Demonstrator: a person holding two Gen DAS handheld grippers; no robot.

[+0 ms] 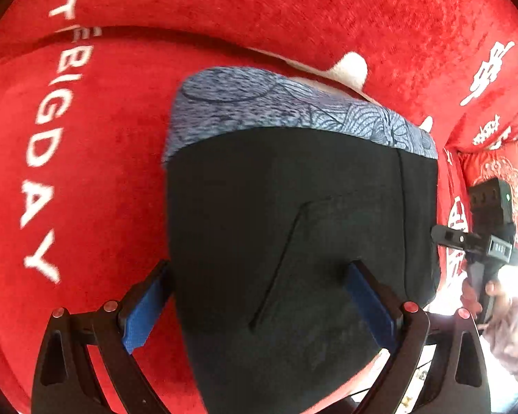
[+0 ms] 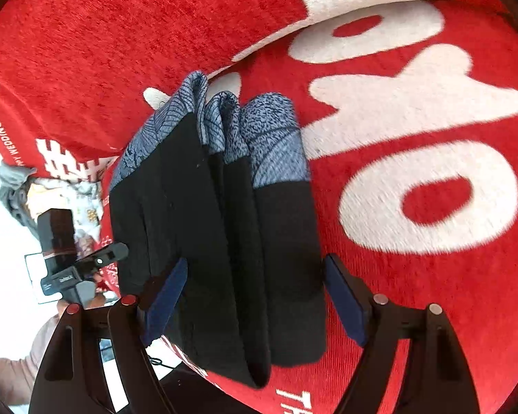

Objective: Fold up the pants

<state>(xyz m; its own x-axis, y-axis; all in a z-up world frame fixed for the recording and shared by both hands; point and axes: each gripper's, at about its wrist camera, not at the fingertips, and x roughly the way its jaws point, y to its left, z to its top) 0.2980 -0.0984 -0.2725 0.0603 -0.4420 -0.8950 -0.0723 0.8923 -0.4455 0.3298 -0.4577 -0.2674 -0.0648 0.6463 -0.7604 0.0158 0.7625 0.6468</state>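
The black pants (image 1: 293, 227) with a blue-grey patterned band (image 1: 259, 103) lie folded on the red cover. My left gripper (image 1: 259, 296) is open, its blue pads (image 1: 145, 314) standing either side of the near end of the pants. In the right wrist view the pants (image 2: 224, 241) show as several stacked folded layers seen from the side. My right gripper (image 2: 255, 296) is open, its dark blue pads (image 2: 345, 303) straddling the stack. Each gripper shows at the edge of the other's view: the right one (image 1: 480, 241) and the left one (image 2: 83, 262).
A red plush cover (image 1: 86, 172) with white lettering spreads under the pants, also in the right wrist view (image 2: 431, 138). Its edge drops off at the right of the left wrist view. A pile of light cloth (image 2: 51, 193) lies beyond the edge.
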